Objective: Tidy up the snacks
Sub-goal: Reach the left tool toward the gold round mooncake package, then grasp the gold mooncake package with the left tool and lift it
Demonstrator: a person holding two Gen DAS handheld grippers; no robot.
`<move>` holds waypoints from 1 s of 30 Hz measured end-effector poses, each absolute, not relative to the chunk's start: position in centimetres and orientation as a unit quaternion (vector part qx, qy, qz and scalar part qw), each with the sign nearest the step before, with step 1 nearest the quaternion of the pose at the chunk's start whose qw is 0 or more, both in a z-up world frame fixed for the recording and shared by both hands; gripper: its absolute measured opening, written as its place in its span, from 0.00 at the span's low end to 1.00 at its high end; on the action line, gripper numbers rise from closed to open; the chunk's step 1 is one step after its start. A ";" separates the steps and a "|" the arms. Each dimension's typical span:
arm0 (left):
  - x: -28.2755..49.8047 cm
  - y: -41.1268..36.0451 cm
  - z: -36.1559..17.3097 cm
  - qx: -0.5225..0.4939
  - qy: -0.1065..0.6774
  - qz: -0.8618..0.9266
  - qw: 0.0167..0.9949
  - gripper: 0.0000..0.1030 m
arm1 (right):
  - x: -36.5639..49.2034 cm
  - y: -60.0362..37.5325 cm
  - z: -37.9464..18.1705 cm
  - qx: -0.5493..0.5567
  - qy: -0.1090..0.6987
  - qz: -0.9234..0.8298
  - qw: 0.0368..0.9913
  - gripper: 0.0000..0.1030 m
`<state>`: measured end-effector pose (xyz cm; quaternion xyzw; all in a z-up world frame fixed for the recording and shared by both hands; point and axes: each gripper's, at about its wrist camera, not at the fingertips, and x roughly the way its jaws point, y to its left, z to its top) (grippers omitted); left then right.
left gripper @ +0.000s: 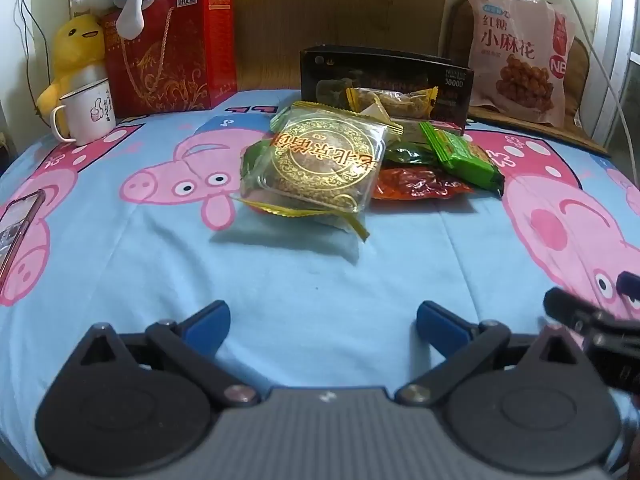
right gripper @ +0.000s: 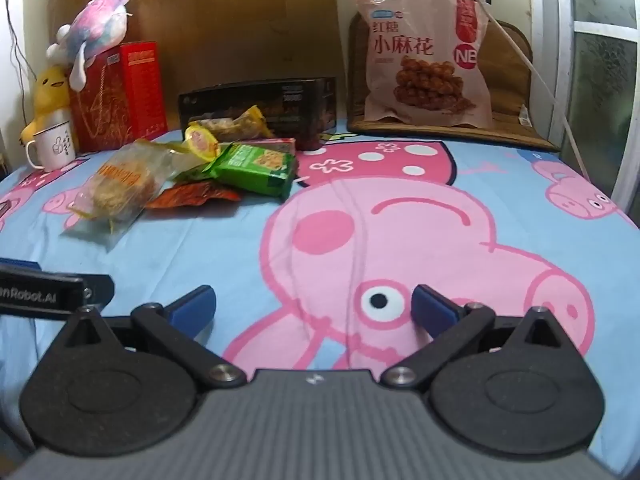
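Observation:
A pile of snacks lies on the cartoon-pig bedsheet [left gripper: 320, 280]. On top is a clear mooncake pack with gold print [left gripper: 320, 164], also in the right wrist view [right gripper: 120, 184]. Beside it lie a green cracker pack [left gripper: 464, 154] [right gripper: 256, 166], a red packet [left gripper: 420, 184] [right gripper: 192, 196] and a yellow-edged pastry wrapper [left gripper: 396, 102] [right gripper: 236, 124]. A black box [left gripper: 384, 76] [right gripper: 260, 106] stands behind the pile. My left gripper [left gripper: 323, 320] is open and empty, well short of the pile. My right gripper [right gripper: 314, 306] is open and empty, to the right of the pile.
A red gift box [left gripper: 172, 48] with plush toys [left gripper: 76, 52] and a white mug [left gripper: 86, 114] stand at the back left. A large pink snack bag [left gripper: 520, 52] [right gripper: 424, 56] leans at the back right. A phone [left gripper: 16, 228] lies at the left edge.

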<state>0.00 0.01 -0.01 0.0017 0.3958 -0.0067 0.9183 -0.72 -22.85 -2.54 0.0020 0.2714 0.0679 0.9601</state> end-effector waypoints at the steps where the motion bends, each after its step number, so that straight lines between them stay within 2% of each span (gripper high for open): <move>1: 0.0 0.0 0.0 0.003 0.395 -0.011 0.919 1.00 | -0.7 -22.8 -2.5 -0.001 0.270 0.068 0.960 1.00; 8: -1.6 1.6 0.3 -0.017 0.350 -0.061 0.934 1.00 | 0.6 -24.9 -1.6 0.022 0.258 0.075 0.963 1.00; 10: -1.6 1.7 0.0 -0.007 0.341 -0.076 0.937 1.00 | 1.3 -25.0 -1.1 0.021 0.262 0.088 0.961 0.96; 13: -2.0 2.6 -0.1 -0.001 0.330 -0.099 0.939 1.00 | 2.6 -24.3 -0.6 0.017 0.277 0.116 0.954 0.83; 15: -1.5 4.0 0.3 -0.022 0.333 -0.110 0.936 1.00 | 3.5 -23.6 -0.1 0.023 0.293 0.149 0.944 0.66; 17: -1.0 6.3 1.2 -0.060 0.320 -0.111 0.939 0.99 | 4.5 -22.4 0.3 0.028 0.304 0.191 0.933 0.60; 20: 0.2 9.1 2.7 -0.098 0.299 -0.107 0.943 0.89 | 5.7 -19.9 1.1 0.018 0.310 0.249 0.917 0.48; 22: 1.5 10.4 3.2 -0.130 0.305 -0.110 0.937 0.80 | 7.4 -18.6 2.0 0.012 0.315 0.273 0.909 0.45; 24: 3.0 11.5 3.1 -0.173 0.325 -0.129 0.921 0.66 | 9.5 -17.5 3.0 0.021 0.318 0.284 0.904 0.39; 30: 5.0 10.5 1.4 -0.215 0.350 -0.167 0.896 0.51 | 15.0 -15.0 3.8 0.035 0.336 0.296 0.893 0.39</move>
